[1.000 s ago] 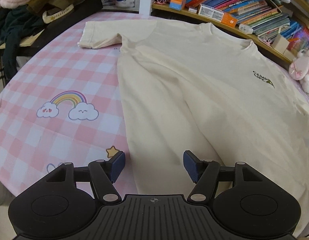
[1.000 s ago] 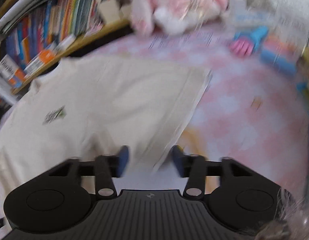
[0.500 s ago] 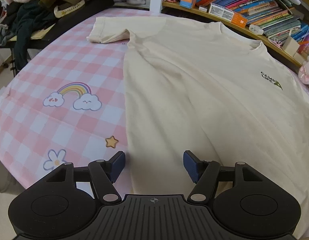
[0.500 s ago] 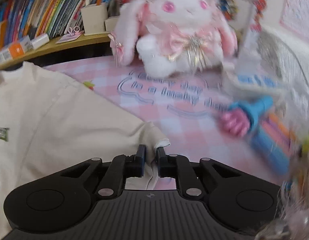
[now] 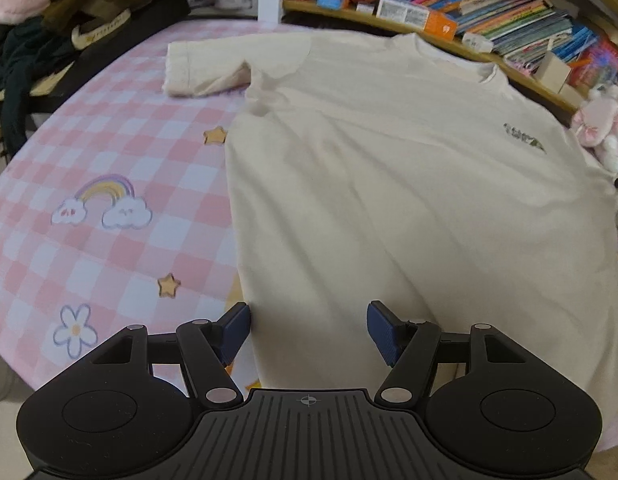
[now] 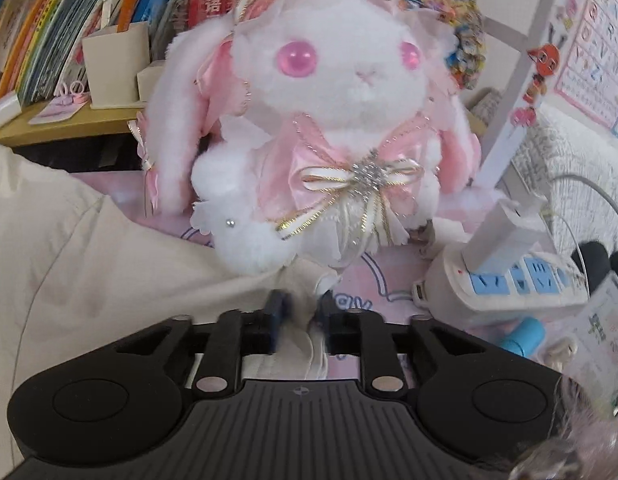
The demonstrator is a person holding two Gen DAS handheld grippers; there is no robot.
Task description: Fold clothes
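Cloth everywhere: a cream T-shirt [image 5: 389, 184] lies front-up and spread flat across the pink checked tablecloth [image 5: 109, 152], collar toward the far edge by the bookshelf [image 5: 489, 4], hem toward the near edge. One sleeve [image 5: 205, 64] sticks out flat toward the far left corner, laid wide so the shirt's outline is plain to see. The left gripper [image 5: 309, 328] hangs over the hem at the shirt's left side seam near the front edge, jaws wide apart, one blue pad off the cloth and one over it, gripping nothing; that straddle looks to me like a line-up on the hem corner. Over at the right edge of the table, the right gripper [image 6: 301, 316] has its jaws drawn narrow with a bunch of the other sleeve [image 6: 305, 280] pinched between them, right in front of the plush rabbit [image 6: 321, 120] and beside a power strip [image 6: 521, 280]. My read: that sleeve is held so it can be carried, and the shirt itself shows no fold across its body as it lies now.
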